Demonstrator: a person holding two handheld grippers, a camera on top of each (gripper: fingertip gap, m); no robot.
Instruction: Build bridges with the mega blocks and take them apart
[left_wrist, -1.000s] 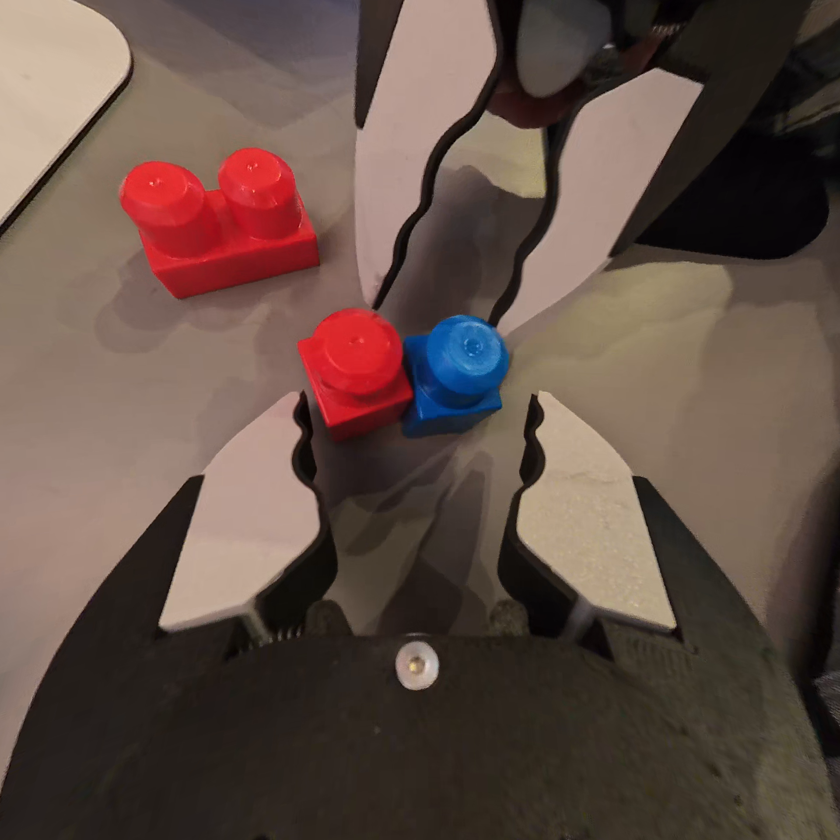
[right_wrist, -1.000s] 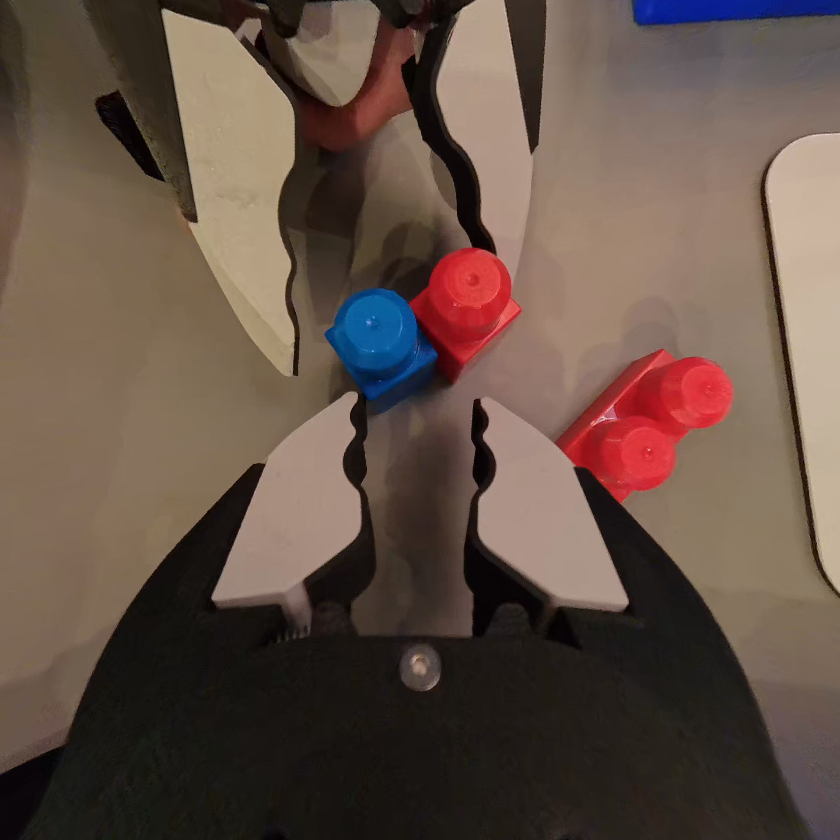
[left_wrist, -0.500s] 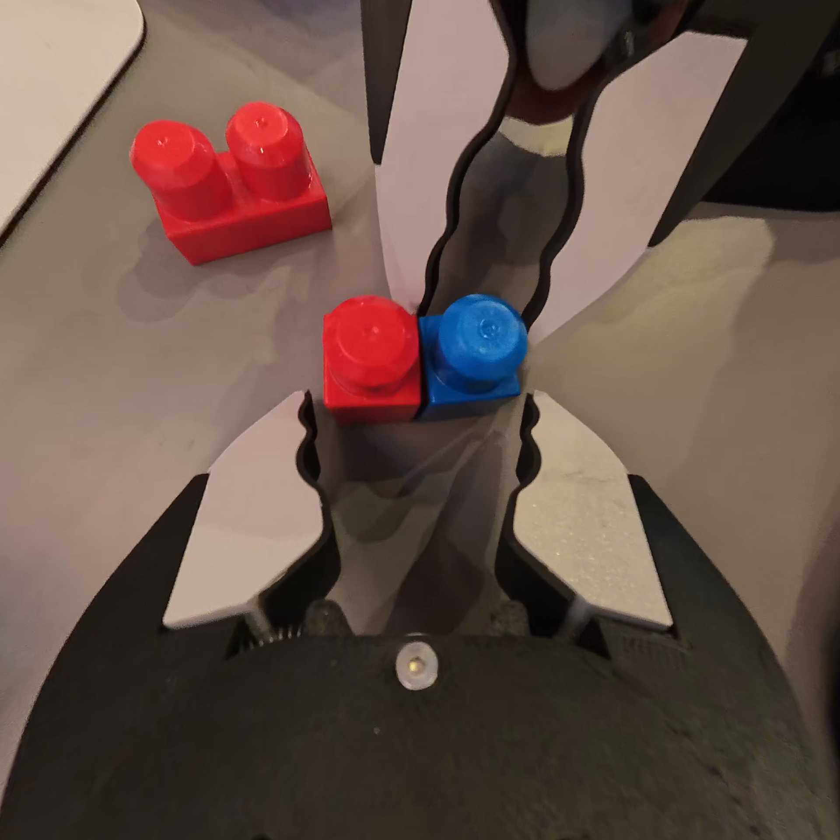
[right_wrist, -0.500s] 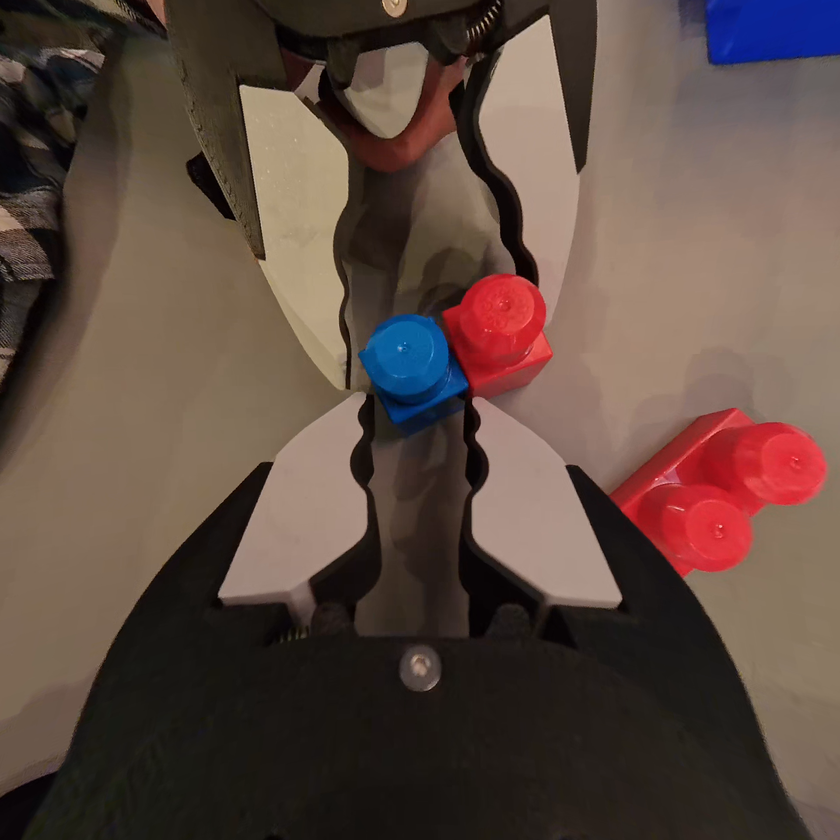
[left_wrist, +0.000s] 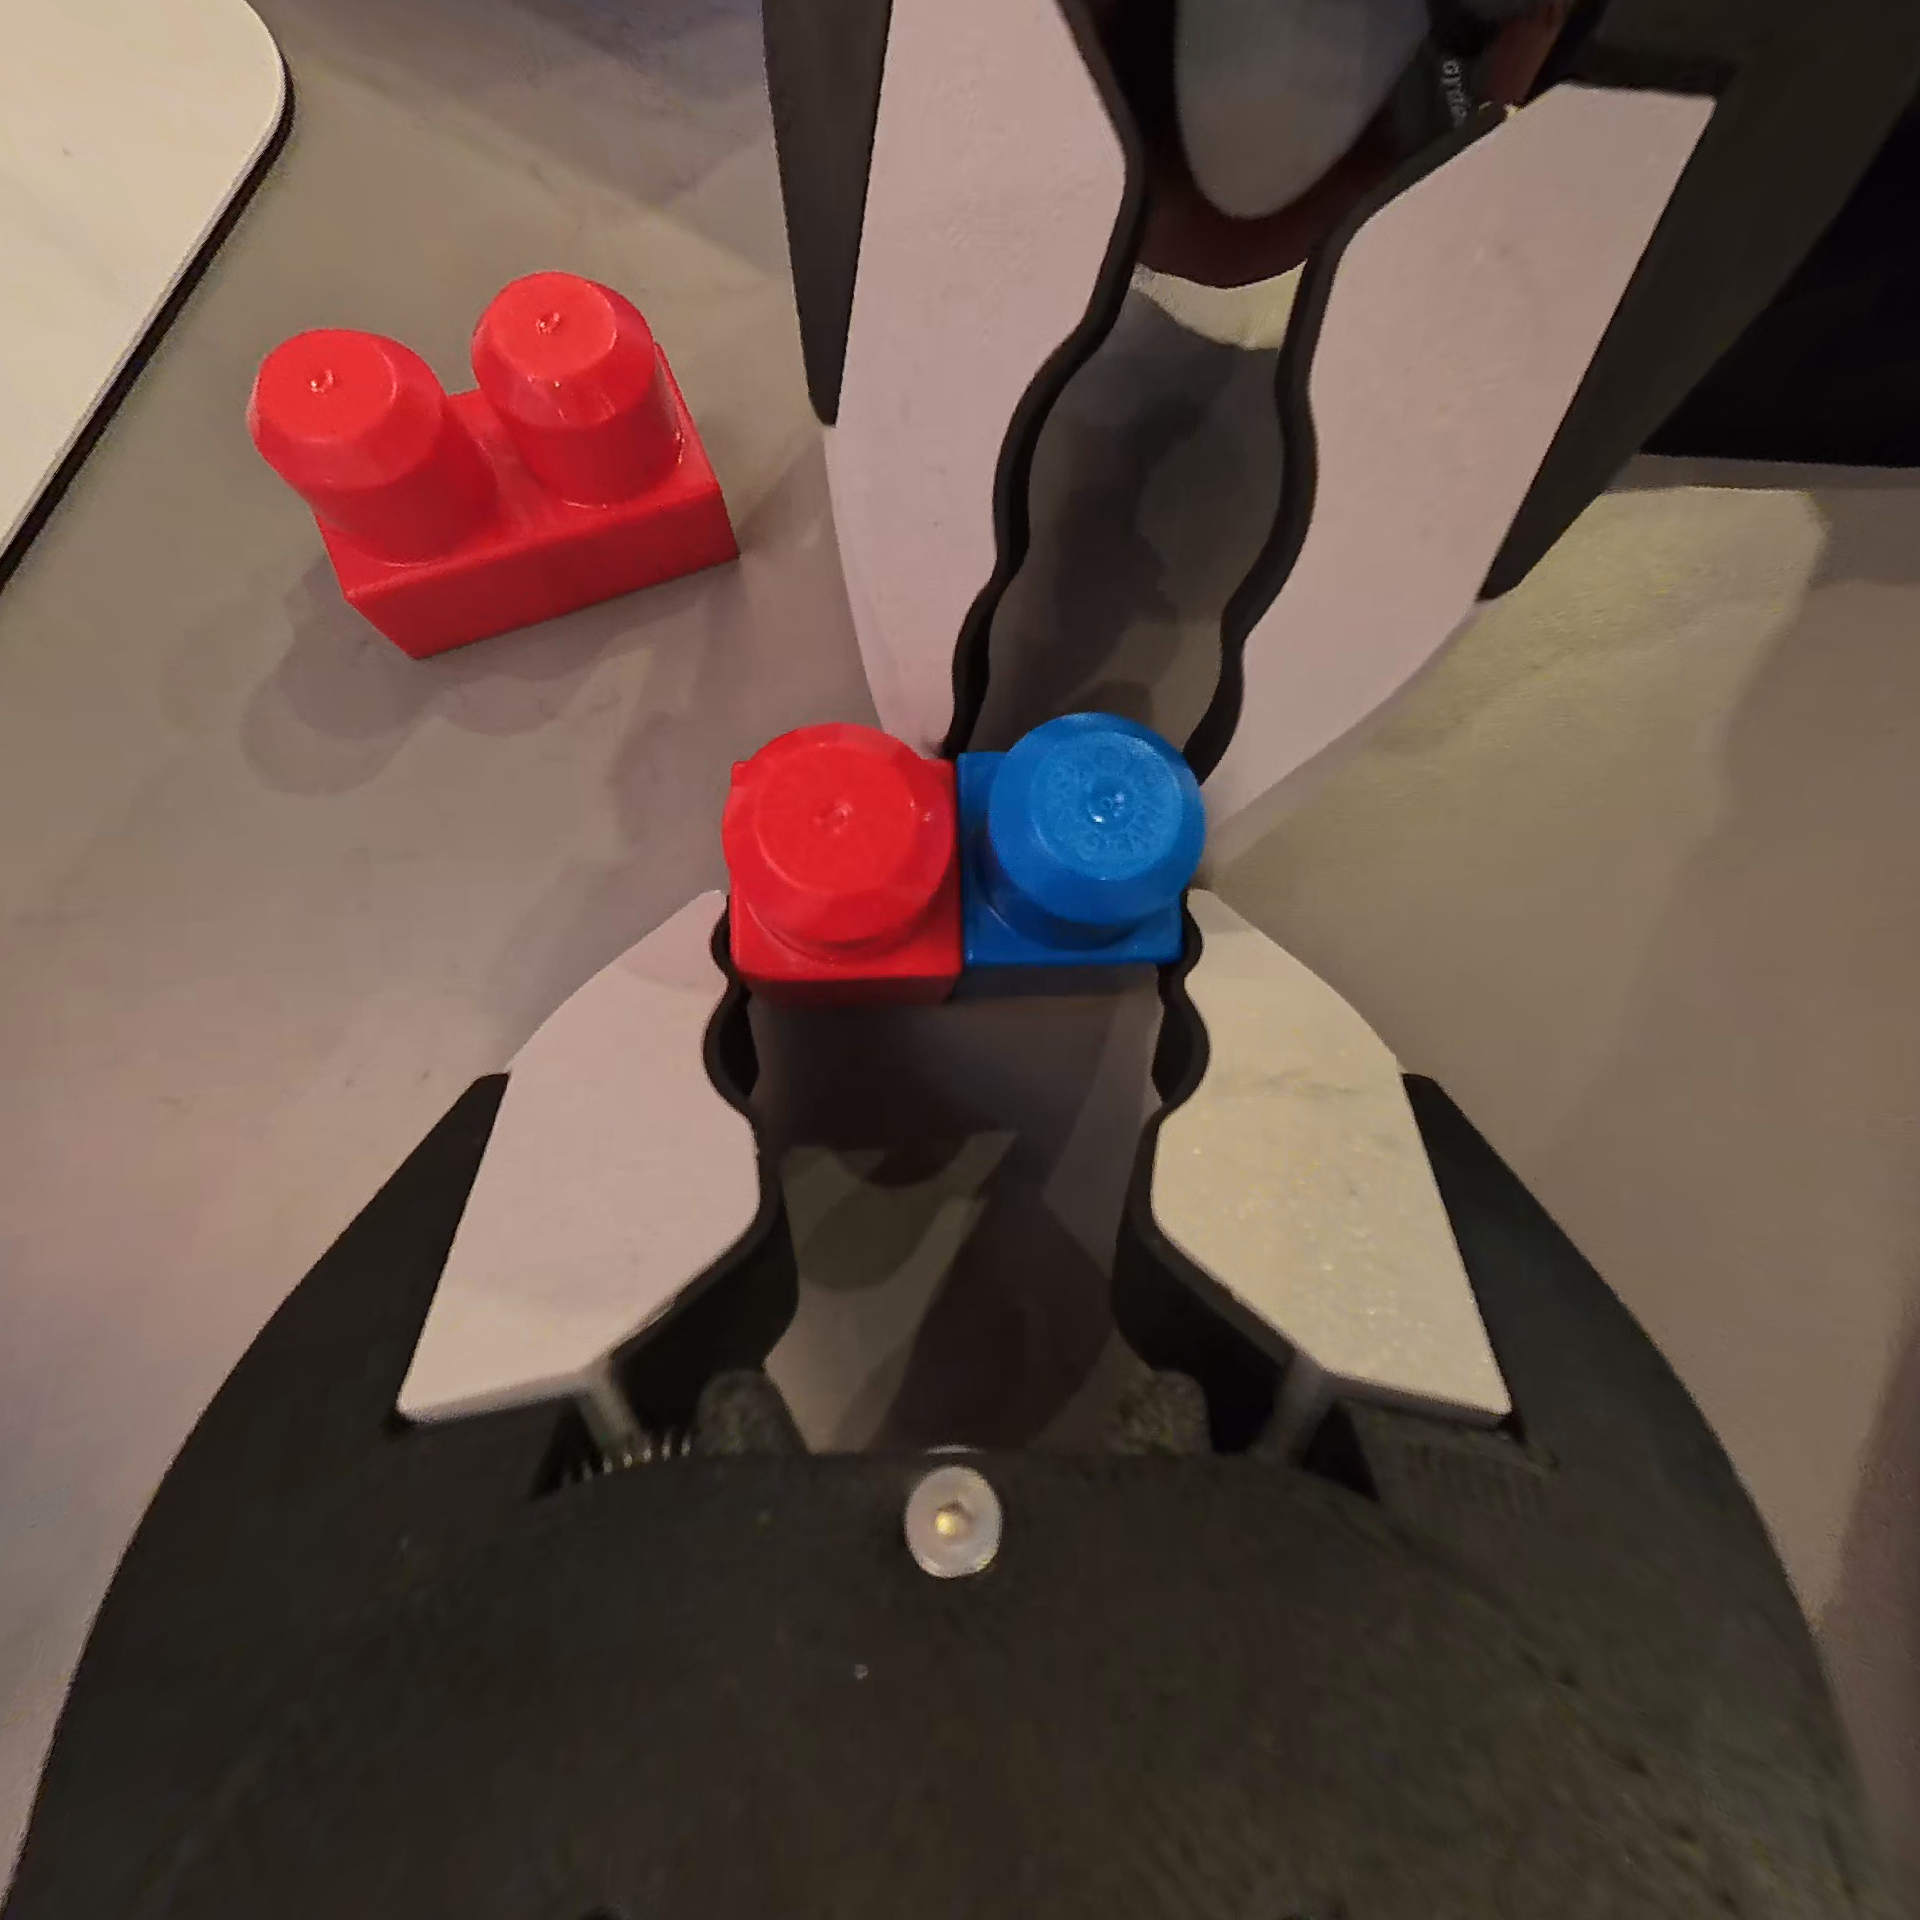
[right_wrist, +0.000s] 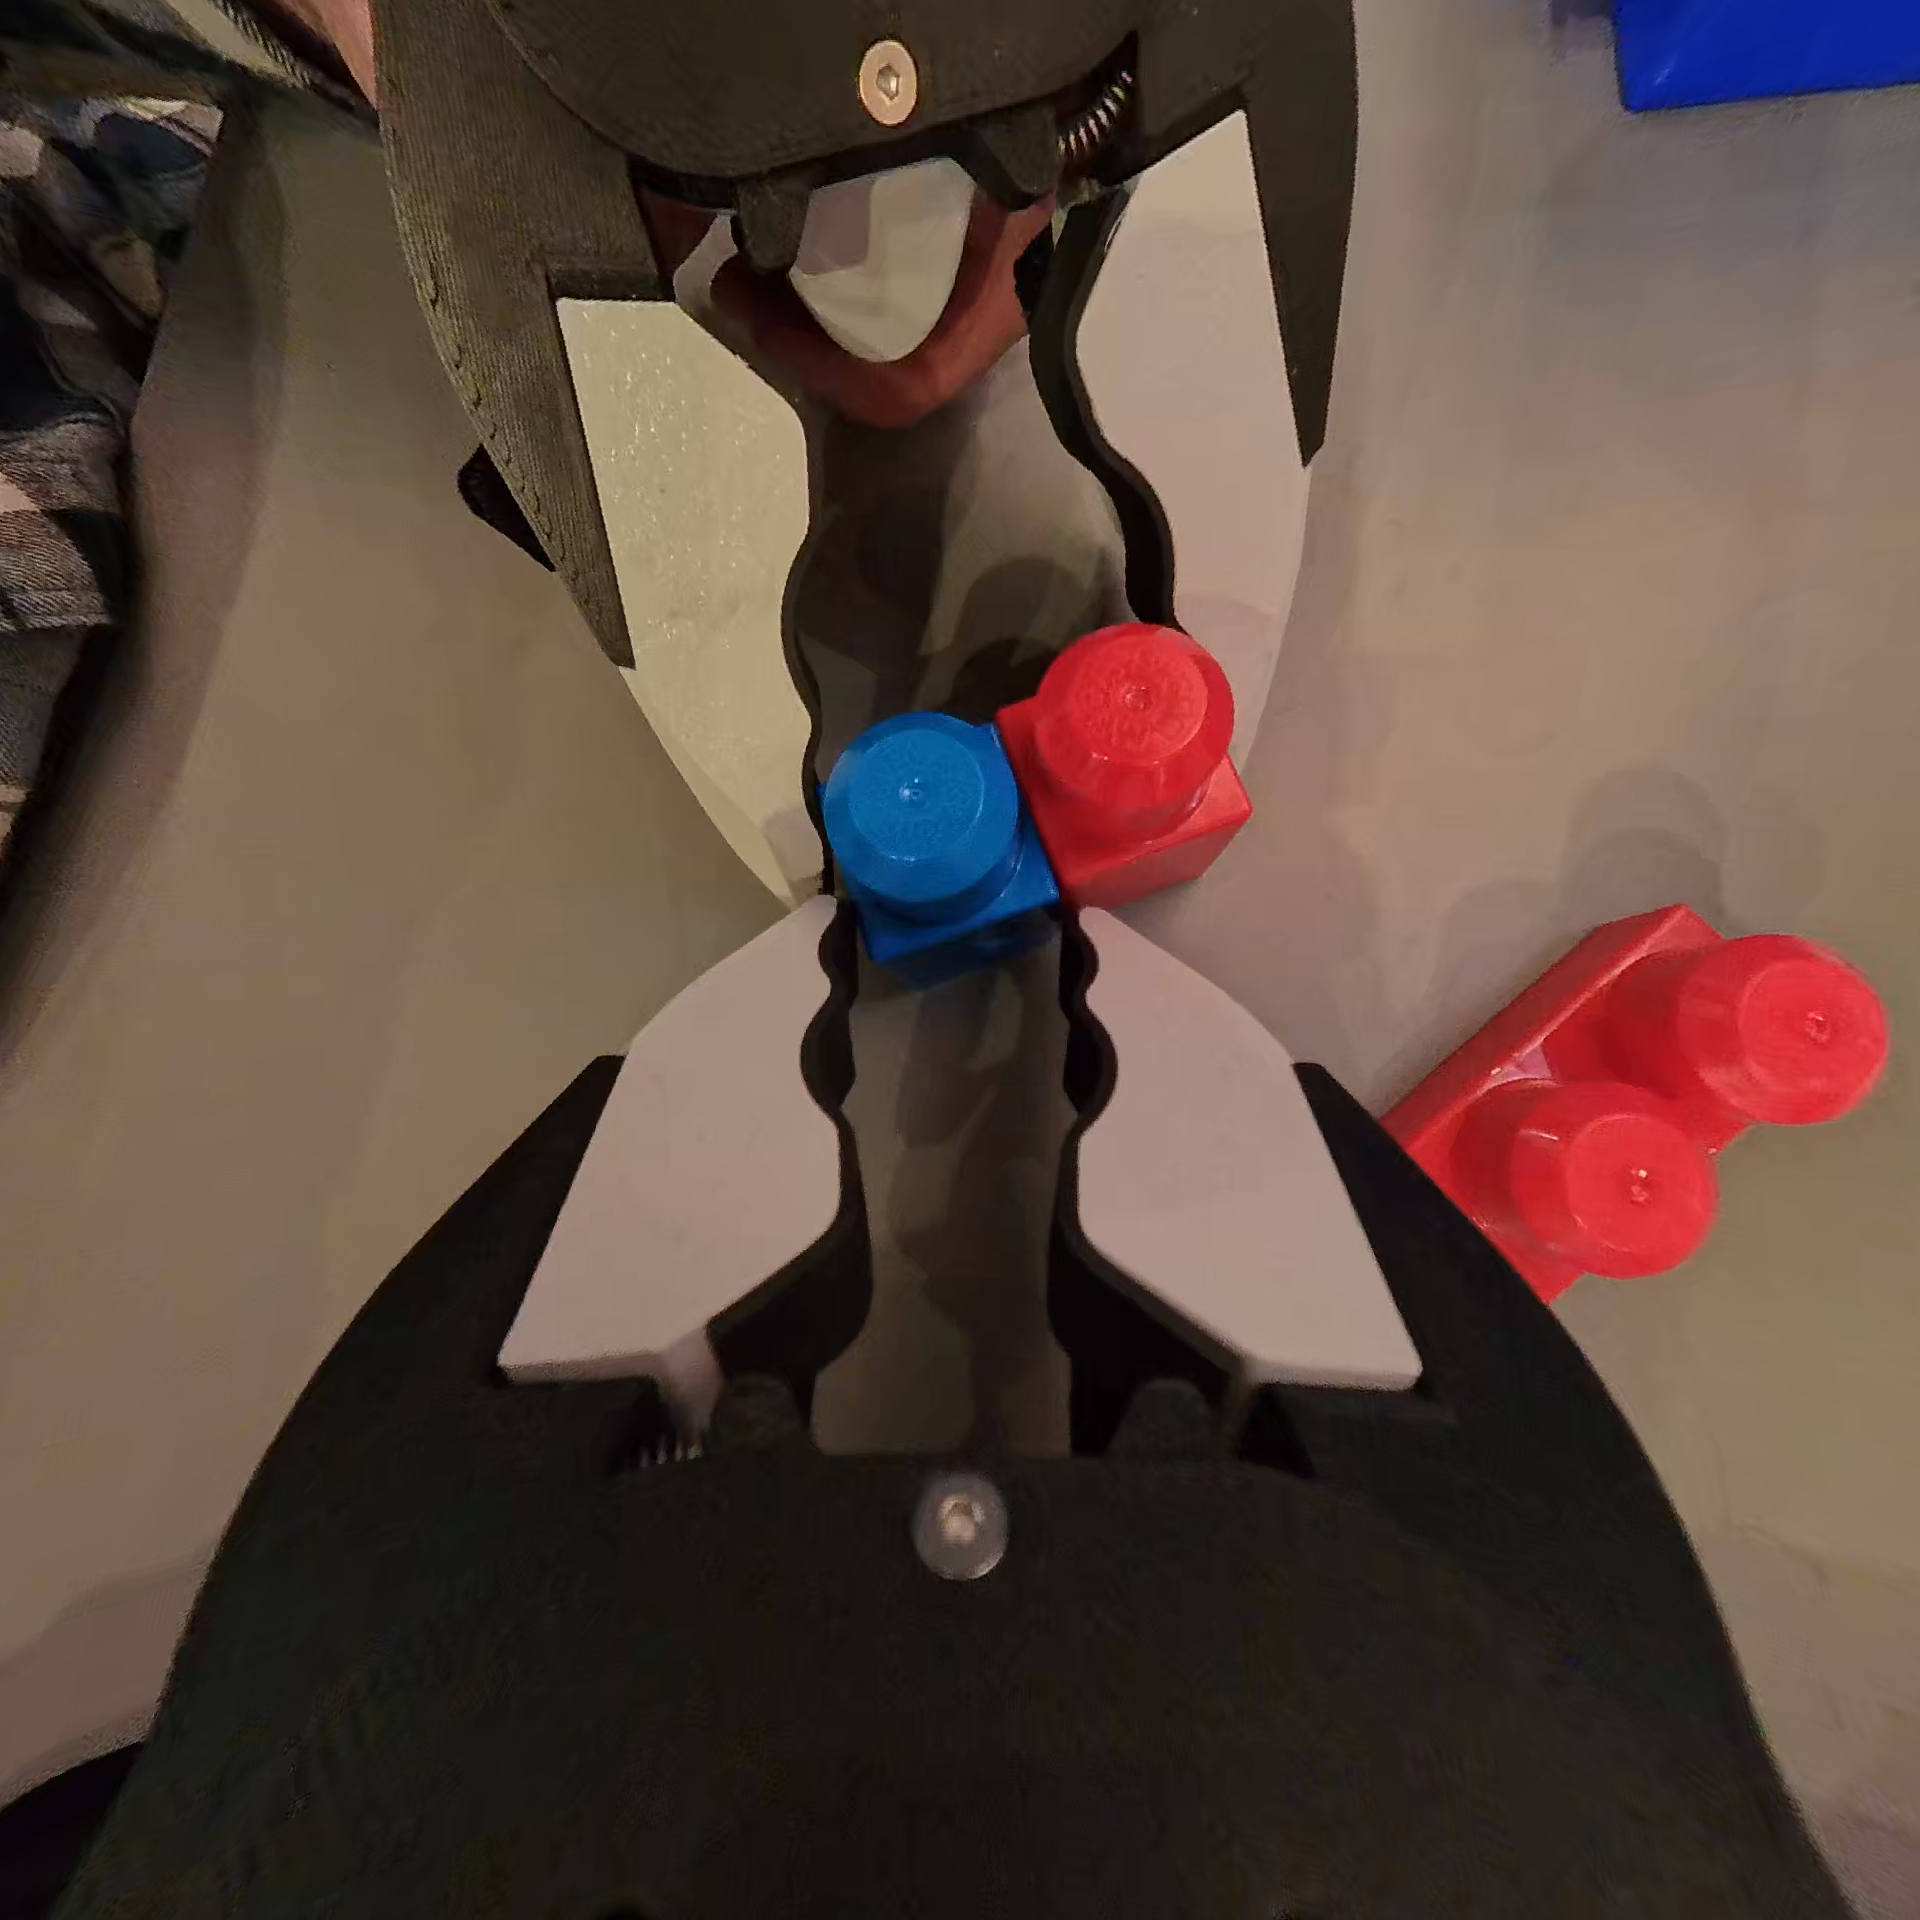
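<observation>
A red one-stud block (left_wrist: 836, 831) and a blue one-stud block (left_wrist: 1086, 821) stand side by side, touching, on the grey table (left_wrist: 312, 987). My left gripper (left_wrist: 954, 935) is open. Its fingertips sit right at the outer sides of the pair, and I see no press. My right gripper (right_wrist: 951, 914) faces it from the far side. It is shut on the blue block (right_wrist: 920, 810), pinched at the fingertips. The red block (right_wrist: 1132, 748) lies just outside its right finger. The right gripper's fingers (left_wrist: 904, 520) also show in the left wrist view.
A red two-stud block (left_wrist: 488, 468) lies apart to the left; it also shows in the right wrist view (right_wrist: 1621, 1122). A white rounded board (left_wrist: 104, 208) sits at the far left. A blue item (right_wrist: 1766, 52) is at the top right edge. A patterned sleeve (right_wrist: 52, 312) is at the left. My left and right fingertips are right by each other.
Both grippers have moved in towards the two blocks. The right jaws have narrowed onto the blue block. The left jaws have narrowed around the pair, which now stands squared up.
</observation>
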